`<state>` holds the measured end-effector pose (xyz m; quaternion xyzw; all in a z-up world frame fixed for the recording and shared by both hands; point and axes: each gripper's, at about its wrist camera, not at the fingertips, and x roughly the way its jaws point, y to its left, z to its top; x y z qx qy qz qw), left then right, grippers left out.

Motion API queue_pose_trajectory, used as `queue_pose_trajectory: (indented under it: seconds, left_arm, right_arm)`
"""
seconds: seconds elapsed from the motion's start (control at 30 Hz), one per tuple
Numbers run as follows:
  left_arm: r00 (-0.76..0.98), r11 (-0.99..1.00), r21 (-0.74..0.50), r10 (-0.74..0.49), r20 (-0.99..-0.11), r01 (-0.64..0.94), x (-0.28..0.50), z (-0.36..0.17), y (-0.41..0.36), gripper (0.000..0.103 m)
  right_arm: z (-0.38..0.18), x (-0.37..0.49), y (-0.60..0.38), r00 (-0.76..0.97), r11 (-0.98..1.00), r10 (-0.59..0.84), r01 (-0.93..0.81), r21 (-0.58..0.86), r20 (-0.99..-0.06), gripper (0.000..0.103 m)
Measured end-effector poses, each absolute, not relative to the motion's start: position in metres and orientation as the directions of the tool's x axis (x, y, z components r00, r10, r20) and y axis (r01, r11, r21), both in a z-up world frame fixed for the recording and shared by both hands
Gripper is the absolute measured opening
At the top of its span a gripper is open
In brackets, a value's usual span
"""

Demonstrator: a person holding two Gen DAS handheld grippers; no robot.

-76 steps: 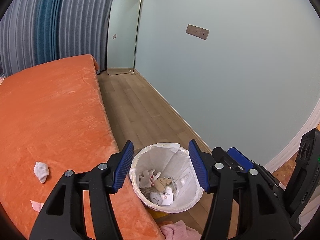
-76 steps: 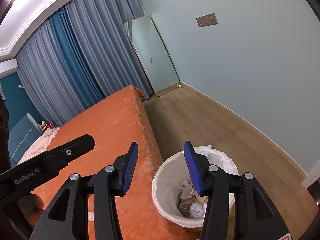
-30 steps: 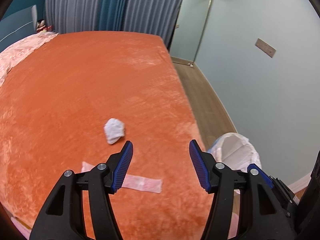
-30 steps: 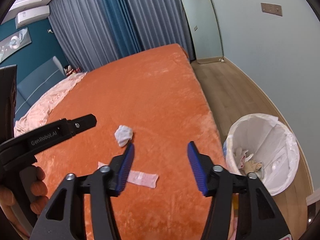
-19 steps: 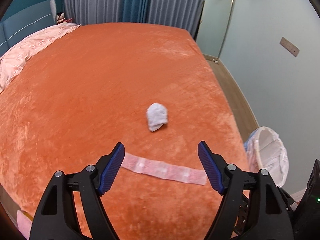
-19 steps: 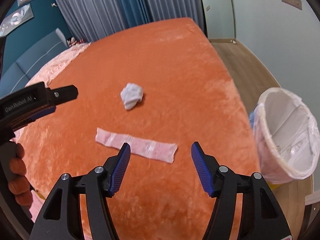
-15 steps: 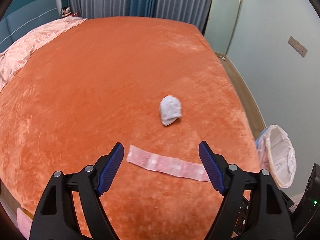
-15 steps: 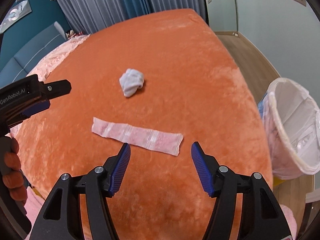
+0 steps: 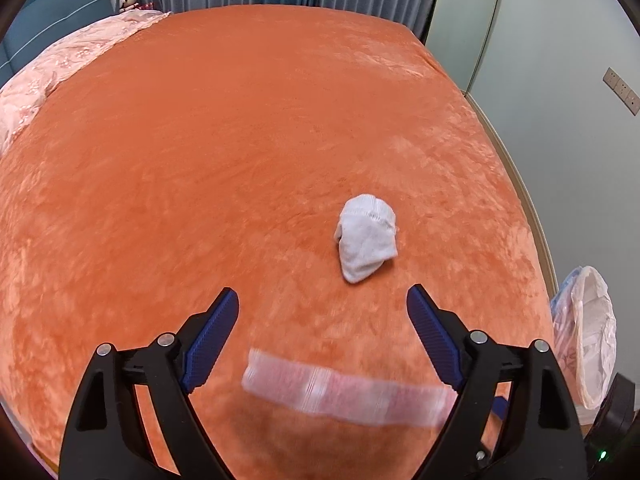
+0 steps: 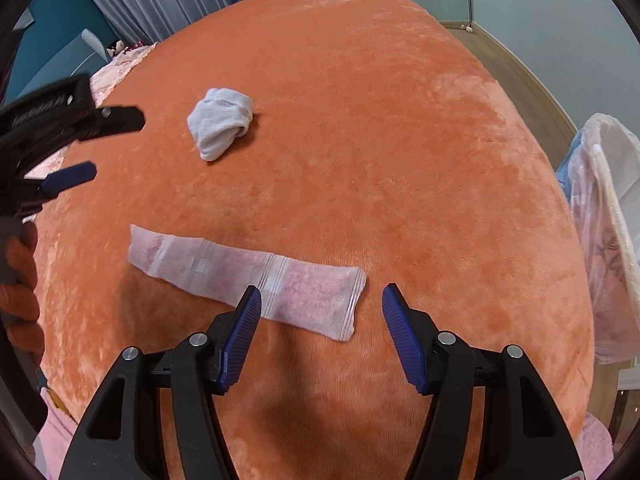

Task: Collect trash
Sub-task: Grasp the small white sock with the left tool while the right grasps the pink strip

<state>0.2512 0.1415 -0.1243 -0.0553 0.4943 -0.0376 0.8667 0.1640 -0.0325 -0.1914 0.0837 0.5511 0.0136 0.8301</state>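
On the orange bed [image 9: 240, 140] lie a crumpled white wad [image 9: 367, 238] and a long pink-white wrapper strip [image 9: 344, 394]. My left gripper [image 9: 323, 294] hovers over them with its jaws opening; the wad sits just past its tips and the blurred strip lies below, between the finger bases, touched by neither pad. My right gripper [image 10: 321, 292] is open, and the right end of the strip [image 10: 248, 272] lies between its tips without being pinched. The wad [image 10: 220, 122] lies farther up the bed. The left gripper [image 10: 116, 144] shows at the left edge, held by a hand [image 10: 20, 280].
A white-lined trash bin [image 9: 592, 336] stands on the wood floor off the bed's right edge, also seen as the bin [image 10: 604, 240] in the right wrist view. A pink quilt [image 9: 60, 68] covers the bed's far left. Curtains, a mirror and a pale wall lie beyond.
Both grippers swung from the bin to the bed and came down toward the trash, which now looks larger. The left jaws have spread wider. The right jaws look unchanged.
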Motion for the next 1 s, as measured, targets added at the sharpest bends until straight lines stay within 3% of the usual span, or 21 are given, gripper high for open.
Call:
queue_pose_trajectory:
  seconds: [0.13, 0.2, 0.27, 0.43, 0.5, 0.63, 1.0]
  left_arm:
    - [0.485, 0.990, -0.140, -0.134, -0.864, 0.024, 0.281, -0.143, 0.132, 0.082]
    - [0.467, 0.990, -0.138, -0.139, -0.873, 0.037, 0.295, -0.153, 0.125, 0.080]
    - [0.448, 0.989, -0.138, -0.147, -0.882, 0.053, 0.308, -0.165, 0.118, 0.073]
    - [0.388, 0.982, -0.174, -0.191, -0.902, 0.078, 0.319, -0.186, 0.110, 0.039]
    - [0.381, 0.981, -0.180, -0.194, -0.904, 0.074, 0.317, -0.189, 0.111, 0.030]
    - [0.391, 0.981, -0.176, -0.194, -0.900, 0.082, 0.311, -0.184, 0.111, 0.021]
    - [0.445, 0.974, -0.210, -0.226, -0.867, 0.087, 0.264, -0.125, 0.106, 0.020]
  right_arm:
    - [-0.201, 0.171, -0.030, 0.377, 0.988, 0.111, 0.056, 0.143, -0.920, 0.051]
    - [-0.202, 0.173, -0.027, 0.377, 0.990, 0.110, 0.041, 0.135, -0.920, 0.037]
    - [-0.202, 0.174, -0.026, 0.372, 0.989, 0.121, 0.032, 0.142, -0.920, 0.032]
    - [-0.204, 0.171, -0.019, 0.361, 0.989, 0.140, -0.003, 0.149, -0.922, 0.019]
    - [-0.204, 0.170, -0.018, 0.354, 0.986, 0.160, -0.009, 0.168, -0.921, 0.011]
    - [-0.201, 0.168, -0.015, 0.348, 0.982, 0.181, -0.014, 0.188, -0.920, 0.010]
    - [-0.131, 0.148, -0.045, 0.479, 0.971, 0.193, 0.029, 0.236, -0.856, 0.010]
